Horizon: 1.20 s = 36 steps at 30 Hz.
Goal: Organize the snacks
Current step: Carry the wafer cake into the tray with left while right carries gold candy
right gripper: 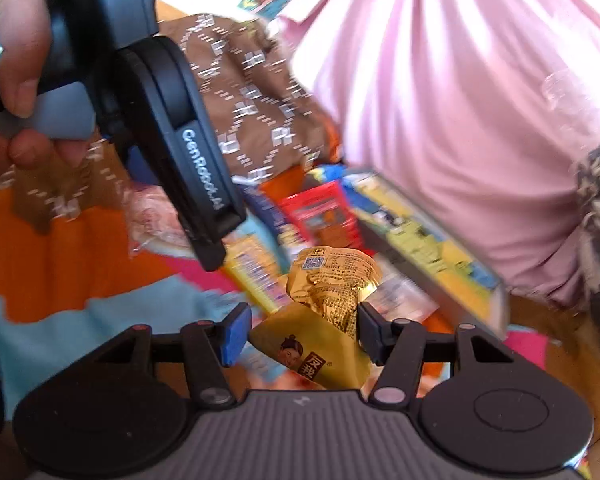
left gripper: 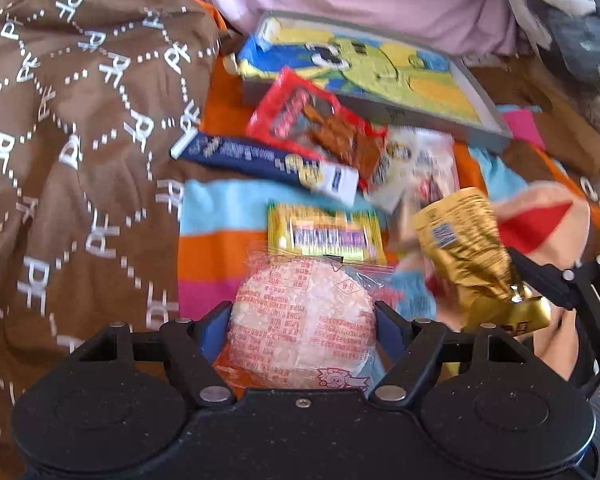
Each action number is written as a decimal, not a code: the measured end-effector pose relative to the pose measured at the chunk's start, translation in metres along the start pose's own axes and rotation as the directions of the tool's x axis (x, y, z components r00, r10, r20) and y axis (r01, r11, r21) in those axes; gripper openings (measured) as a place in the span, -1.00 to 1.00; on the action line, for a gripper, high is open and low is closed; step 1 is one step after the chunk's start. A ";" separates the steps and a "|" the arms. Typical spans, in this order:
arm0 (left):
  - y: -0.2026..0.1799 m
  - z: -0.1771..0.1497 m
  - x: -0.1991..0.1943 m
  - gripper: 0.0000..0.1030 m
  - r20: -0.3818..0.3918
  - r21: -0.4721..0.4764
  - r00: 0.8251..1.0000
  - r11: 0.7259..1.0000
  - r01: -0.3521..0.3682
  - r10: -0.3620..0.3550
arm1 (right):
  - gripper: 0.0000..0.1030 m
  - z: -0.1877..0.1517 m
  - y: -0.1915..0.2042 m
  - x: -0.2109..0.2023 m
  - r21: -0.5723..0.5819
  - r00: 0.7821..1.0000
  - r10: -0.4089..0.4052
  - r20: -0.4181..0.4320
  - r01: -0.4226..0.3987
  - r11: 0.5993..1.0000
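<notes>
Snack pile's cluttered: yellow bar point(left gripper: 324, 236) at 12 o'clock of my left gripper point(left gripper: 302, 332), red packet point(left gripper: 312, 128) beyond. Left clamps the round rice cracker pack point(left gripper: 300, 320). Right gripper point(right gripper: 300, 336) stands spread around the gold pouch point(right gripper: 328, 292).

Bright daylight, fisheye-bent edges, motion blur smearing both views' middles.

A home, seemingly a bedroom, is showing: a striped blanket point(left gripper: 220, 216) is lying beneath the claw, pink bedding point(right gripper: 440, 72) (softly bunched) rising beyond.
</notes>
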<state>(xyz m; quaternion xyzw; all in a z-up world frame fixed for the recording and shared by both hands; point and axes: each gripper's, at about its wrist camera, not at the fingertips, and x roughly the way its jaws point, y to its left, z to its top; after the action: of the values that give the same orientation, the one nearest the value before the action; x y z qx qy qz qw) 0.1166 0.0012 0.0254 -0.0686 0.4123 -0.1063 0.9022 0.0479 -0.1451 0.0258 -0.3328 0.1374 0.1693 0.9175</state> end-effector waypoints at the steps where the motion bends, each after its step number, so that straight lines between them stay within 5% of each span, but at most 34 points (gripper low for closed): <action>1: -0.001 0.006 0.001 0.46 0.008 -0.003 1.000 1.000 -0.002 0.002 | 0.20 0.001 -0.004 0.002 0.001 1.000 -0.015 0.010 0.015 1.000; 8: -0.010 0.068 -0.001 0.46 0.097 0.023 0.995 0.999 -0.027 0.024 | 0.20 0.005 -0.045 0.028 0.027 0.989 -0.127 0.080 0.125 0.992; 15: -0.034 0.145 0.014 0.46 0.161 0.049 0.982 0.993 -0.105 0.096 | 0.21 0.016 -0.099 0.074 0.110 0.954 -0.262 0.145 0.247 0.963; 21: -0.064 0.190 0.034 0.46 0.191 0.029 0.972 0.989 -0.144 0.136 | 0.21 0.007 -0.142 0.111 0.205 0.934 -0.336 0.124 0.307 0.929; 36: -0.103 0.240 0.131 0.47 0.173 -0.021 0.974 0.989 -0.145 0.147 | 0.21 -0.018 -0.192 0.155 0.377 0.960 -0.279 -0.009 0.261 0.889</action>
<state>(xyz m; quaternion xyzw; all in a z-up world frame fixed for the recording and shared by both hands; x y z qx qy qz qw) 0.3682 -0.1225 0.1081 -0.0507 0.3364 -0.0318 0.9398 0.2630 -0.2615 0.0638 -0.1637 0.0985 0.0183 0.9814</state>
